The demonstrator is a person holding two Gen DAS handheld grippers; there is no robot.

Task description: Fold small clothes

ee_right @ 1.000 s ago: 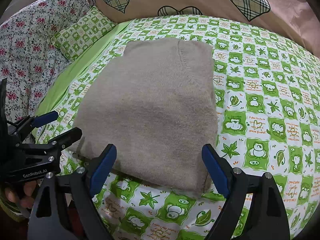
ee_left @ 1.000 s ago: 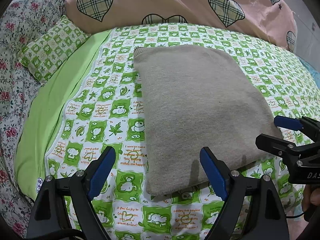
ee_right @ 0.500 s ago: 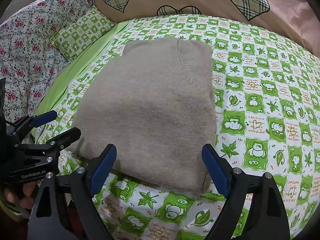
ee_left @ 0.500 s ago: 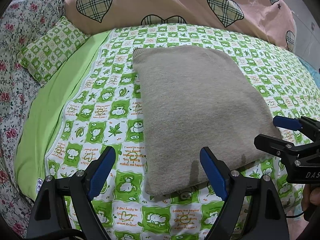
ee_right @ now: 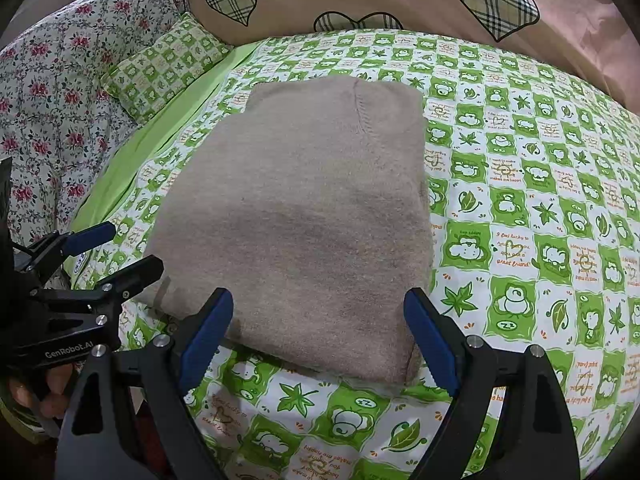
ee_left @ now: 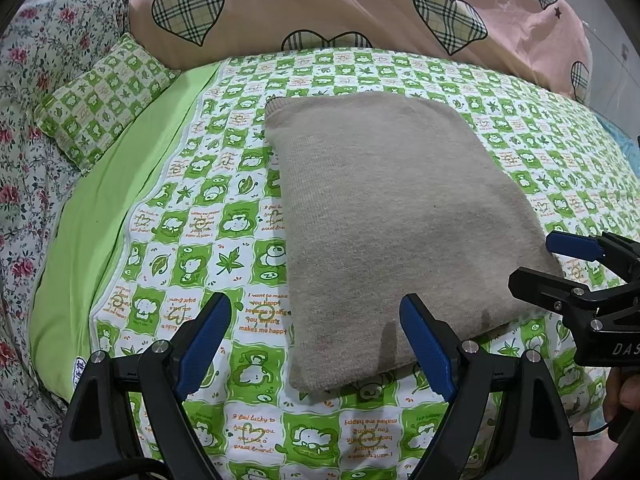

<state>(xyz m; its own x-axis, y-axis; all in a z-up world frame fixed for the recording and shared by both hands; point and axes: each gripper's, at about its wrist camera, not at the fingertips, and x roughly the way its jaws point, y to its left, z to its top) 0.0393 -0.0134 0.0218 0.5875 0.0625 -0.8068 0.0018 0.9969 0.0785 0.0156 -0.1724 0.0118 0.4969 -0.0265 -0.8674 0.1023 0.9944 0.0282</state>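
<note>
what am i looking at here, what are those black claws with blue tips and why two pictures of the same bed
There is no robot here. A person holds a hand-operated gripper in each hand, and each gripper carries a wide-angle camera looking along its own two fingers. So you get two pictures of one scene.

One picture is from the left gripper, with the right gripper showing at its right edge. The other is from the right gripper, with the left one at its left edge, a hand gripping its handle.

On the green checked sheet lies a folded beige sweater. Behind it are a pink duvet with plaid hearts, a small matching pillow and a floral cover.

Both grippers are open and hold nothing; they hover near the sweater's near edge.
</note>
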